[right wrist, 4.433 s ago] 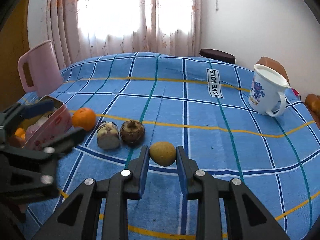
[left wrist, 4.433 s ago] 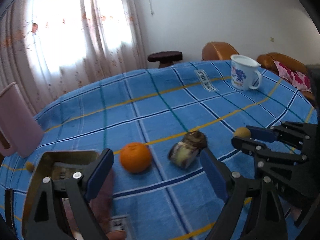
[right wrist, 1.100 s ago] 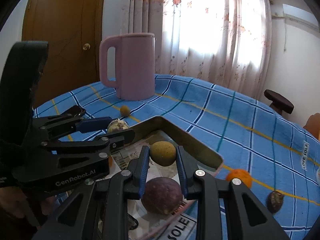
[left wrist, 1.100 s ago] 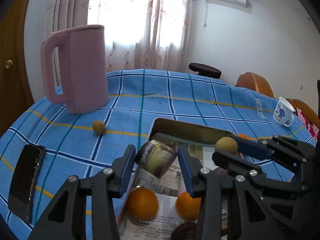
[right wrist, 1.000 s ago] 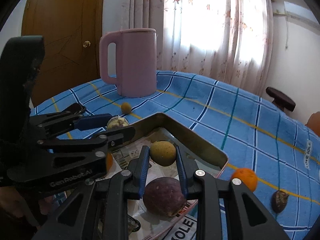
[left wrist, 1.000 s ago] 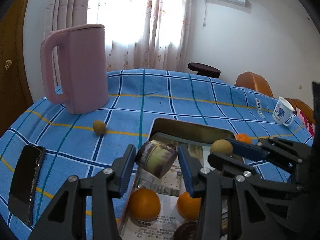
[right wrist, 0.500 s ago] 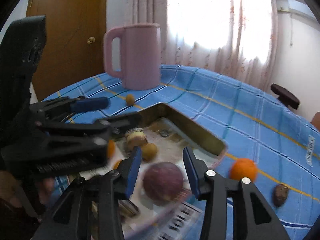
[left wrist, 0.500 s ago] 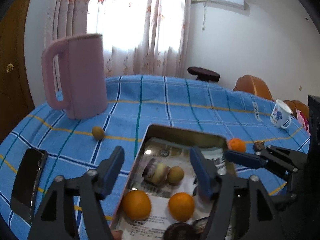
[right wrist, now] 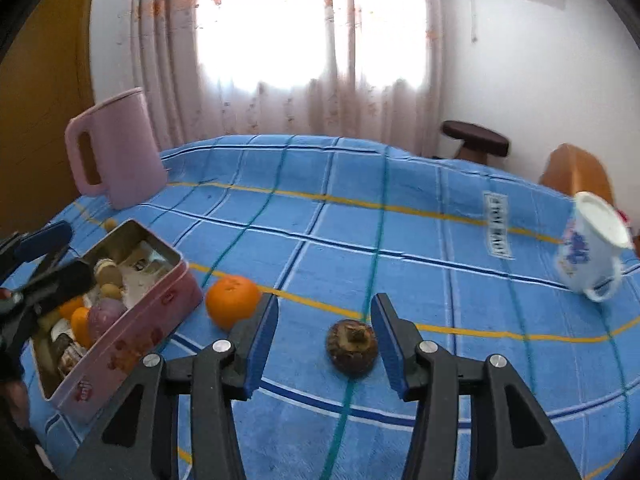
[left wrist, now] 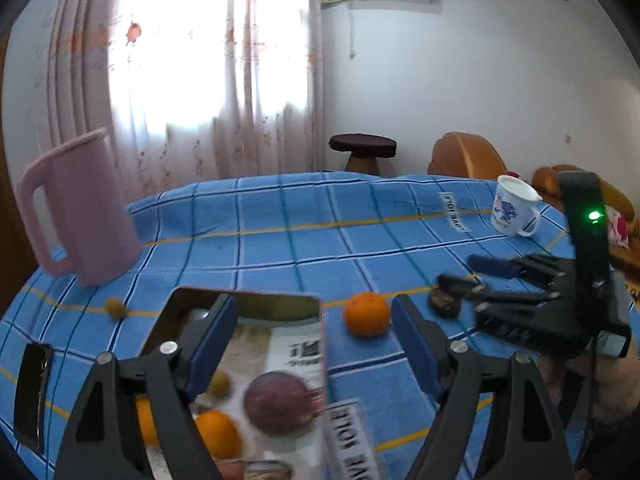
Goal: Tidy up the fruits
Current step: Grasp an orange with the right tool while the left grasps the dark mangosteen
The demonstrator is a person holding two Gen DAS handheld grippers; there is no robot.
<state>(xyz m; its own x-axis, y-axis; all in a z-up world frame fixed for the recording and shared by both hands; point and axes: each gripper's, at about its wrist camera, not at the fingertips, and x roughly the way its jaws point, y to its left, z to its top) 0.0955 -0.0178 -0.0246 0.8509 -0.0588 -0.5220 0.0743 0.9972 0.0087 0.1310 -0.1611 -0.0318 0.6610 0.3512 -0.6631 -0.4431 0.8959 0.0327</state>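
The left gripper (left wrist: 314, 334) has just been opening, with nothing held. The right gripper (right wrist: 324, 334) has just been opening too, with the brown fruit (right wrist: 352, 347) lying loose between its fingers, beside an orange (right wrist: 232, 300)

In the left wrist view, the left gripper's (left wrist: 314, 332) near finger (left wrist: 208, 334) hides part of the tin (left wrist: 248, 300) interior; an orange (left wrist: 146, 420) behind that finger shows only as a sliver. The tin's near end and the items there are blurred and cut by the bottom edge. The dark fruit (left wrist: 442, 304) beyond the far finger is partly covered by the right gripper's (left wrist: 464, 276) tip. In the right wrist view, the white mug (right wrist: 592, 248) is smeared, its print unreadable.
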